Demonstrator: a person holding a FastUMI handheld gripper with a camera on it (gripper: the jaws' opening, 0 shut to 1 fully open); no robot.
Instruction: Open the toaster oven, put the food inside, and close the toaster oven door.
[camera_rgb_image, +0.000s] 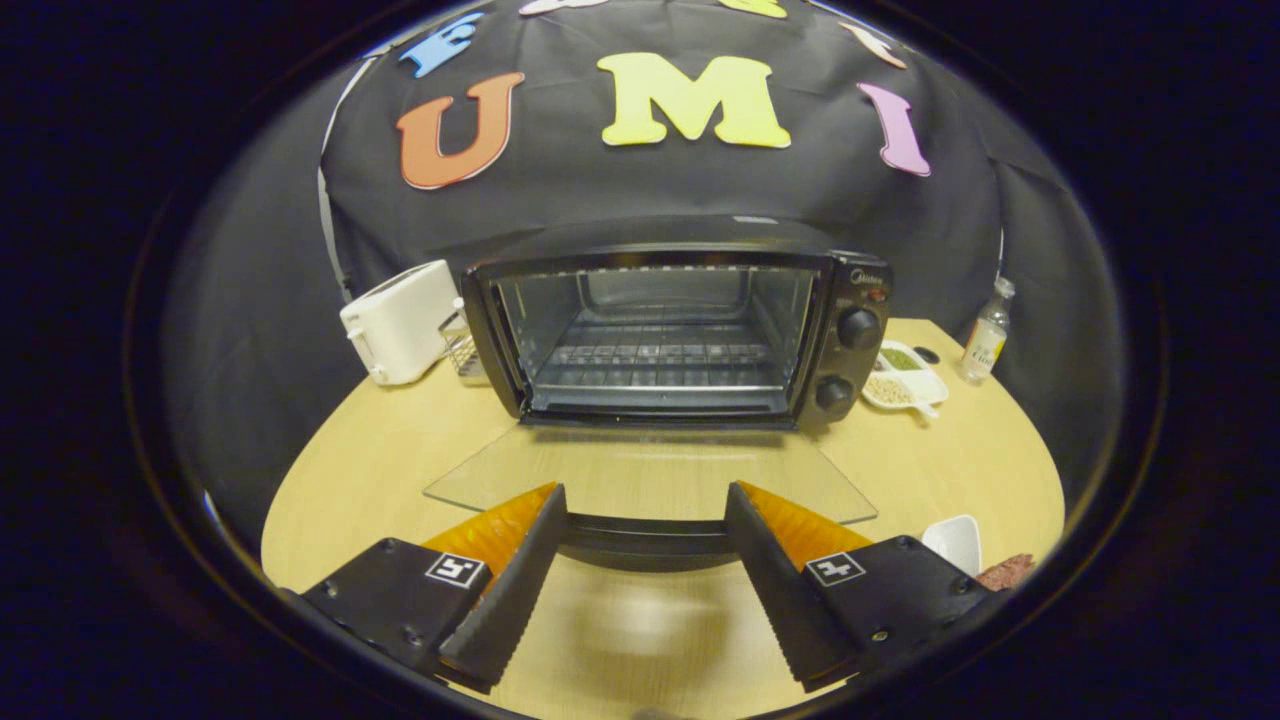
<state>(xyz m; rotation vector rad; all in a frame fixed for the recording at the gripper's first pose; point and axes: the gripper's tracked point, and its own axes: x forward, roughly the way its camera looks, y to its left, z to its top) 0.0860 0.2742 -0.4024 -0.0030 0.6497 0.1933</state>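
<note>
Gripper (645, 520) held low and level, fingers spread wide, flanking the curved black handle (645, 538) without touching. Black metal toaster oven (675, 330) stands beyond, its glass door (650, 480) lying flat open on the pale wooden table (380, 450).

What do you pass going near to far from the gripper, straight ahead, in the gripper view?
The open gripper, fingers apart → door handle between the fingers → lowered glass door → toaster oven with wire rack → booth wall.

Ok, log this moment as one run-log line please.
toaster oven door: open flat | rack: bare | gripper: open, fingers astride door handle | food: not inside yet
</note>
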